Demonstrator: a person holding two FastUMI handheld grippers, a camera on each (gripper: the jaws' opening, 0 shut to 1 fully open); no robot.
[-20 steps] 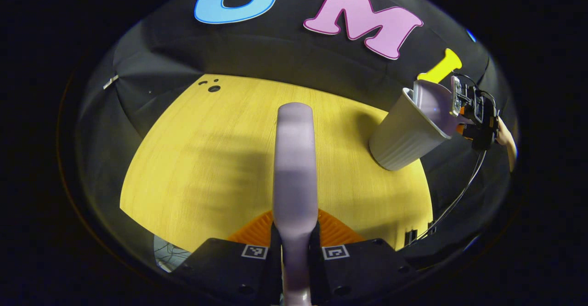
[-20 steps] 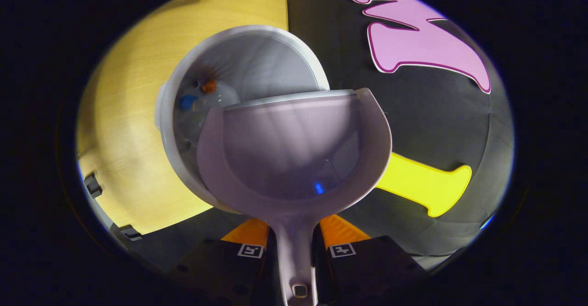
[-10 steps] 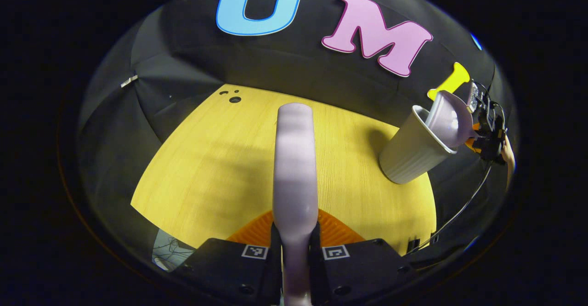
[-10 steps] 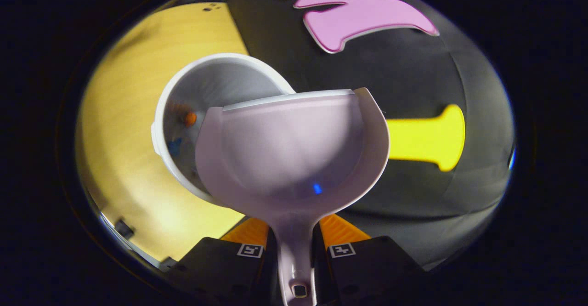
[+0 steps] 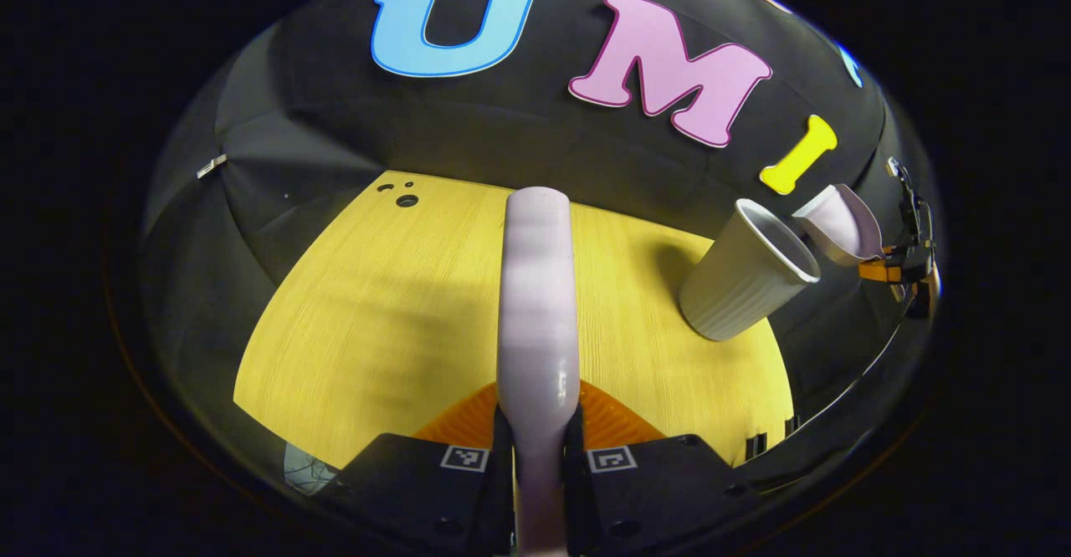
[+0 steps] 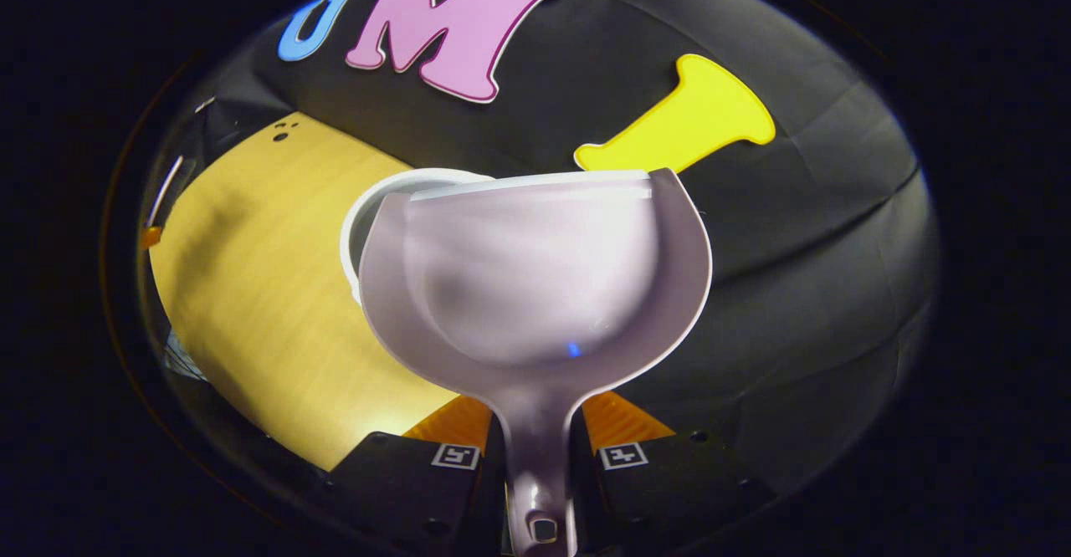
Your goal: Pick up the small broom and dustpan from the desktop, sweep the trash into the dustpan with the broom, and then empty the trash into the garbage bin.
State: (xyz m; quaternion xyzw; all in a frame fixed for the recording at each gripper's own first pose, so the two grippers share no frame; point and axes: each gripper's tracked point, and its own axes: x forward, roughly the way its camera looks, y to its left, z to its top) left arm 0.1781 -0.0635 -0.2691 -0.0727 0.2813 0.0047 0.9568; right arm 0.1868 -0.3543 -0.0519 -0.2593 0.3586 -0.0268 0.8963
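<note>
My left gripper [image 5: 537, 431] is shut on the small lilac broom [image 5: 537, 289], which points forward over the yellow table [image 5: 376, 314]. The grey ribbed garbage bin [image 5: 745, 277] stands at the table's right side. In the left gripper view the lilac dustpan [image 5: 839, 227] hangs just right of the bin's rim, apart from it, held by my right gripper [image 5: 904, 260]. In the right gripper view that gripper [image 6: 535, 457] is shut on the dustpan [image 6: 535, 281] by its handle. The pan hides most of the bin [image 6: 393, 182]. A tiny blue spot shows inside the pan.
Small dark holes [image 5: 407, 200] mark the table's far left corner. A cable [image 5: 845, 377] hangs from the right gripper past the table's right edge. The black cloth wall closes in behind and to the right of the bin.
The dustpan has swung up and out of the bin's mouth to its right and levelled off; the bin's inside with the trash is now hidden. The broom has hardly moved.
</note>
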